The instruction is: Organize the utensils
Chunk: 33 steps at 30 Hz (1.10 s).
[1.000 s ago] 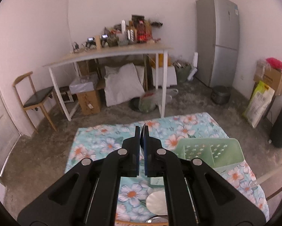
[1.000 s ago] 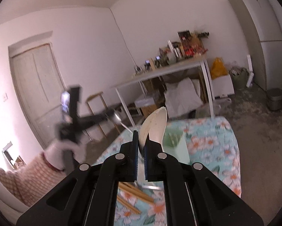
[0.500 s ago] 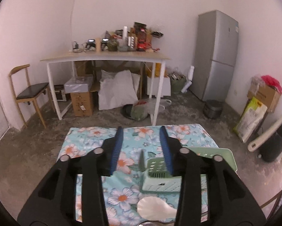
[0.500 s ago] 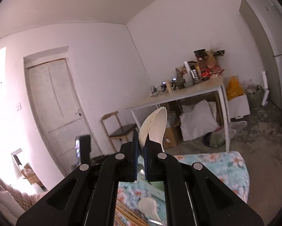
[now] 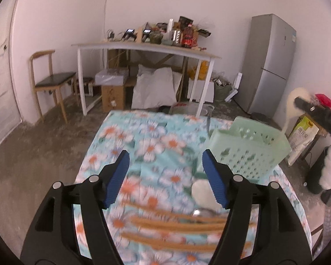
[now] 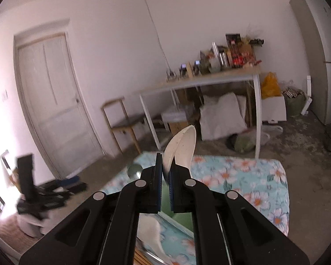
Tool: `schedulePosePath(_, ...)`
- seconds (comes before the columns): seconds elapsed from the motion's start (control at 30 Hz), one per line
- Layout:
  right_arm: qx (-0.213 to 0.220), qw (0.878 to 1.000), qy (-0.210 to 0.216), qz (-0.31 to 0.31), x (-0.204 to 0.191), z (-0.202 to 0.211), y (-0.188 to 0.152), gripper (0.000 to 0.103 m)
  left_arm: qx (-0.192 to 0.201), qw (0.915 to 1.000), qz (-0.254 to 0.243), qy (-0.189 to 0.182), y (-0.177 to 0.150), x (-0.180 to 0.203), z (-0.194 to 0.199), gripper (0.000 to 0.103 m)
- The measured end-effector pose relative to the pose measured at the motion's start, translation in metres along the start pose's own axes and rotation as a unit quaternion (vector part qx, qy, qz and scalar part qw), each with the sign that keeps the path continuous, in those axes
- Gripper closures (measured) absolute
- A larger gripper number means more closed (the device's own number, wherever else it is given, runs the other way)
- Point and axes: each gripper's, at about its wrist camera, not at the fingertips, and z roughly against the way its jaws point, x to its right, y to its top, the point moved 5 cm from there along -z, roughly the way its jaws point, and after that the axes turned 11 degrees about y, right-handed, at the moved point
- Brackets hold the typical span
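Utensils lay at the near end of the floral-clothed surface (image 5: 152,137): wooden chopsticks (image 5: 176,223), a metal spoon (image 5: 200,212) and a white rice paddle (image 5: 202,191), all blurred. Just beyond the paddle stood a green perforated basket (image 5: 249,152), its contents hidden from view. The left tool (image 5: 165,176) hung over the chopsticks, its jaws having just been opening, nothing between them. The right tool (image 6: 165,172) was clamped on another white rice paddle (image 6: 183,145), raised above the surface. A metal ladle (image 6: 134,170) showed left of it. Behind stood a cluttered white desk (image 5: 143,48), a chair (image 5: 52,79) and a fridge (image 5: 269,66).
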Motion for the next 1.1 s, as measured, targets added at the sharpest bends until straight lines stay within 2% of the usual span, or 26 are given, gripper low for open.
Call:
schedulePosePath(0.13,-0.067,0.994,-0.071,0.054,-0.005,-0.024,-0.024,0.095,-0.011,0.9998,0.013,0.004,-0.015,-0.012,0.004,0.036)
schedulePosePath(0.17,-0.076,0.992,-0.084,0.062,-0.006,-0.026,-0.027,0.089,-0.014,0.9998,0.015,0.004,-0.018,-0.013,0.005,0.035)
schedulePosePath(0.2,-0.081,0.99,-0.093,0.067,-0.007,-0.026,-0.03,0.077,-0.017,0.9997,0.017,0.002,-0.02,-0.014,0.006,0.035)
schedulePosePath(0.27,-0.075,0.989,-0.109,0.073,-0.009,-0.018,-0.031,0.059,-0.021,0.9996,0.021,-0.001,-0.02,-0.012,0.006,0.034)
schedulePosePath(0.4,-0.046,0.99,-0.122,0.061,-0.014,0.007,-0.023,0.053,-0.022,0.9995,0.022,-0.01,-0.022,-0.008,0.009,0.034)
schedulePosePath(0.57,-0.012,0.992,-0.119,0.028,-0.017,0.042,-0.02,0.052,-0.023,0.9994,0.022,-0.016,-0.026,-0.003,0.011,0.034)
schedulePosePath(0.7,-0.008,0.996,-0.091,-0.008,-0.025,0.059,-0.043,0.052,-0.035,0.9989,0.024,-0.02,-0.033,0.001,0.007,0.034)
schedulePosePath(0.8,-0.033,0.996,-0.07,-0.048,-0.027,0.055,-0.076,0.052,-0.045,0.9984,0.025,-0.024,-0.038,0.005,0.002,0.034)
schedulePosePath(0.93,-0.087,0.989,-0.046,-0.108,-0.027,0.035,-0.129,0.052,-0.058,0.9976,0.022,-0.029,-0.043,0.011,-0.005,0.034)
schedulePosePath(1.1,-0.126,0.984,-0.036,-0.124,-0.034,0.021,-0.162,0.052,-0.074,0.9961,0.023,-0.043,-0.047,0.017,-0.014,0.034)
